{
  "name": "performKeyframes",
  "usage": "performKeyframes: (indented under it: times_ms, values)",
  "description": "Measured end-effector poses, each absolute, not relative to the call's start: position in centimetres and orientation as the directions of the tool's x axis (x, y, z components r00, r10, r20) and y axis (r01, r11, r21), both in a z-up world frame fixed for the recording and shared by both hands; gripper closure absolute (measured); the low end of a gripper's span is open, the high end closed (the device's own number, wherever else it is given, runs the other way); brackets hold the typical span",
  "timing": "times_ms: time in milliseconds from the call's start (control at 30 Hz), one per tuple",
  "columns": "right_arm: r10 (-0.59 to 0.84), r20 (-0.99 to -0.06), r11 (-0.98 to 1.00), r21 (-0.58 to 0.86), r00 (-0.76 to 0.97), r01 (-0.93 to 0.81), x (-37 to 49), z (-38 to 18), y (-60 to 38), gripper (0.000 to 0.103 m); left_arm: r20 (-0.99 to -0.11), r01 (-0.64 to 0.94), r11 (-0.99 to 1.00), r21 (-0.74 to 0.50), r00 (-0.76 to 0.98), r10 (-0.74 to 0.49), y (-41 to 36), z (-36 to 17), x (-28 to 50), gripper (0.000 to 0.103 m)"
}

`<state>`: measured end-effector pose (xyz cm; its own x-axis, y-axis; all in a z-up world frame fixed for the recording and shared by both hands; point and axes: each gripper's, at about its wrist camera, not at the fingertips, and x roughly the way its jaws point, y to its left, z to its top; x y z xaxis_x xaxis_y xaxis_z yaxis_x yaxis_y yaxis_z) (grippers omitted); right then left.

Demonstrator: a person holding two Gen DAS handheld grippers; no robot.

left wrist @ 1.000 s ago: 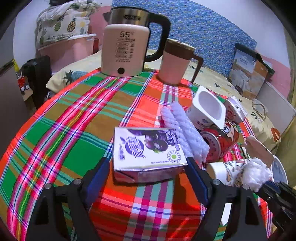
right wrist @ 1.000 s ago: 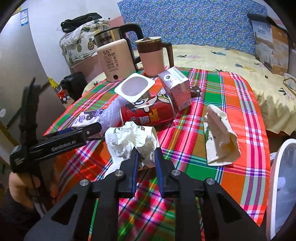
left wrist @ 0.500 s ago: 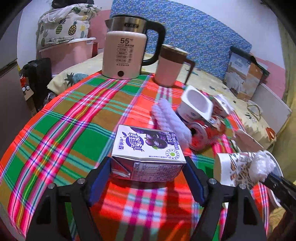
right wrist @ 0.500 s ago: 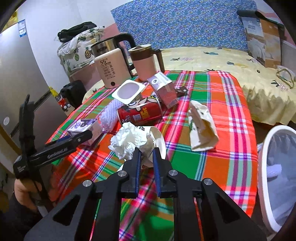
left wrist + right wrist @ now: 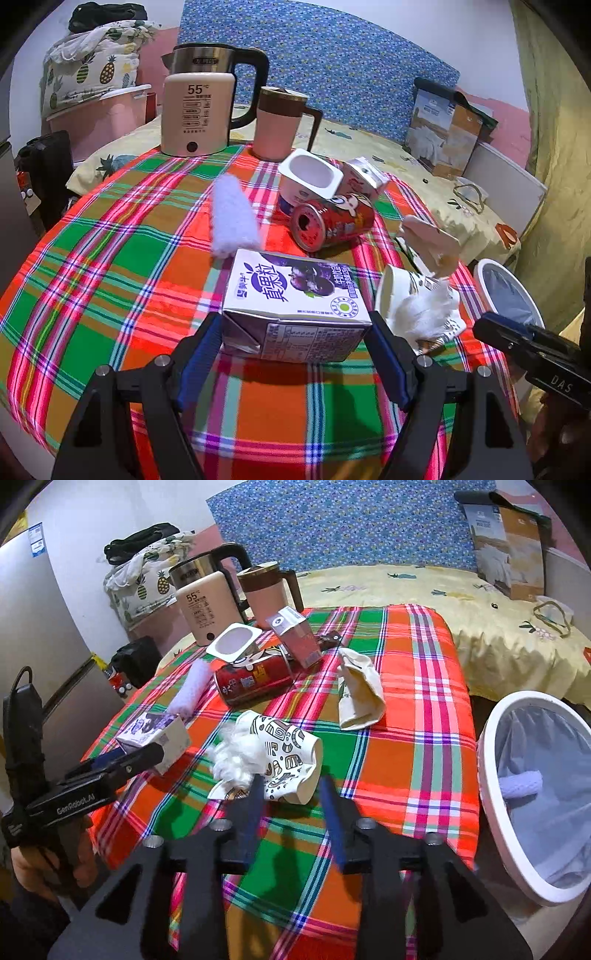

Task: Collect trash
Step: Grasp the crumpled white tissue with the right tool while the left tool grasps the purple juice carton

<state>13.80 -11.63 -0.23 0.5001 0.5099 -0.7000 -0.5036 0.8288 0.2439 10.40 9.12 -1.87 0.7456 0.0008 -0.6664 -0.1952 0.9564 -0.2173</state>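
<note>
My left gripper [image 5: 295, 325] is shut on a purple milk carton [image 5: 295, 291], held by its two ends just above the plaid tablecloth [image 5: 110, 258]. In the right wrist view the same carton [image 5: 159, 734] sits at the left. My right gripper [image 5: 291, 781] is opening. A crushed patterned paper cup [image 5: 284, 757] stuffed with white tissue [image 5: 236, 757] lies on the cloth, its near edge between the fingers, and the pads do not press it. A white bin [image 5: 485, 771] with a liner stands off the table's right edge.
On the cloth lie a red can [image 5: 255, 679], a white yoghurt pot [image 5: 232, 642], a pink carton [image 5: 299, 638], a foam sleeve [image 5: 192, 686] and a paper bag [image 5: 358, 690]. A kettle [image 5: 207, 602] and mug [image 5: 266, 590] stand at the back. Another foam sleeve [image 5: 521, 782] lies in the bin.
The left gripper has drawn the carton back and a little up from the pile. The right gripper carried the cup toward the bin side, then spread its jaws off it.
</note>
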Motion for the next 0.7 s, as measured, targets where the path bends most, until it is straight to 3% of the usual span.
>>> performKeyframes:
  times_ms: [267, 433, 467, 500, 700]
  values:
    - [0.541, -0.674, 0.778, 0.175, 0.502, -0.603, 13.5, 0.4, -8.6, 0.056, -0.666, -0.192, 0.958, -0.215, 0.746, 0.000, 8.8, -1.9, 9.8, 0.024]
    - [0.531, -0.715, 0.773, 0.189, 0.454, -0.606, 15.5, -1.5, -6.3, 0.056, -0.669, -0.203, 0.956, -0.212, 0.743, 0.010, 9.4, -2.1, 9.2, 0.024]
    - [0.526, -0.724, 0.777, 0.196, 0.447, -0.598, 15.7, -1.8, -6.2, 0.059, -0.669, -0.204, 0.956, -0.212, 0.743, 0.010, 9.5, -2.1, 9.1, 0.024]
    - [0.531, -0.725, 0.777, 0.211, 0.438, -0.593, 15.8, -2.0, -6.2, 0.077, -0.669, -0.203, 0.956, -0.212, 0.744, 0.009, 9.5, -2.1, 9.0, 0.024]
    - [0.542, -0.697, 0.782, 0.215, 0.469, -0.585, 14.3, -0.6, -7.5, 0.078, -0.657, -0.180, 0.960, -0.215, 0.754, -0.006, 8.9, -1.7, 8.7, 0.024]
